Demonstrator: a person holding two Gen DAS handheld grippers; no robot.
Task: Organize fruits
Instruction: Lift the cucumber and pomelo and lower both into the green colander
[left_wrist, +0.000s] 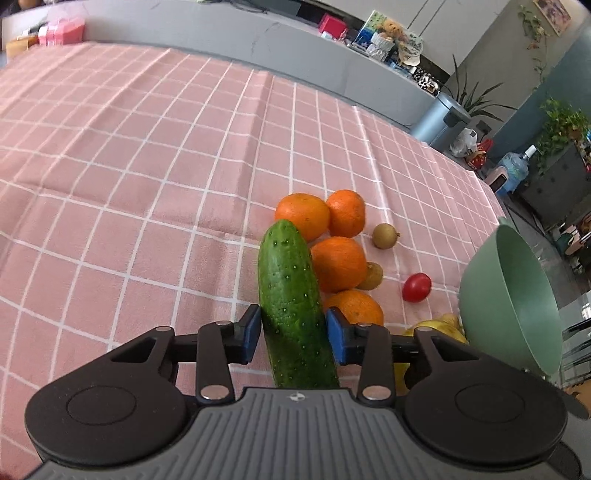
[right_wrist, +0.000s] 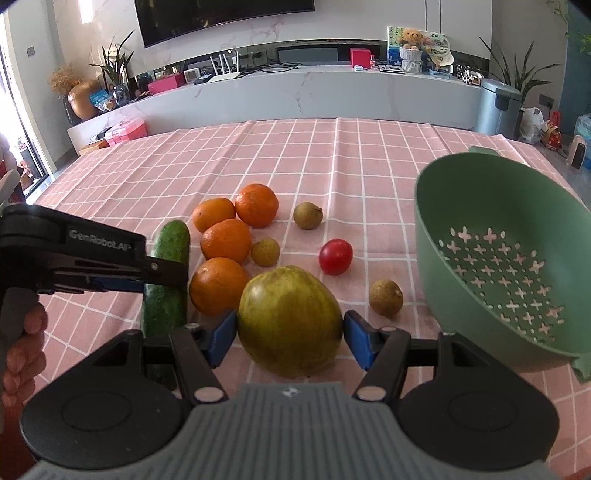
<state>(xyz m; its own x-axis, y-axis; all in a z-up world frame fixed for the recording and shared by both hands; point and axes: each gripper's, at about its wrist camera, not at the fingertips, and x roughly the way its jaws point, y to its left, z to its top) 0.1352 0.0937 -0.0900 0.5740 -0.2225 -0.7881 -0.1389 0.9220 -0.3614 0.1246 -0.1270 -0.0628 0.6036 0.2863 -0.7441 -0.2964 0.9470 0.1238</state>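
Note:
My left gripper is shut on a green cucumber, with a blue pad pressing each side and the tip pointing away from me. From the right wrist view the same gripper crosses over the cucumber. My right gripper is shut on a large green-yellow mango. Several oranges lie clustered between the two. A red tomato and three small brown fruits lie nearby. A green colander sits tilted at the right, with nothing in it.
A pink checked tablecloth covers the table to its far edge. Behind it runs a grey bench with boxes and plants. A person's hand holds the left gripper's handle. A bin stands beyond the right corner.

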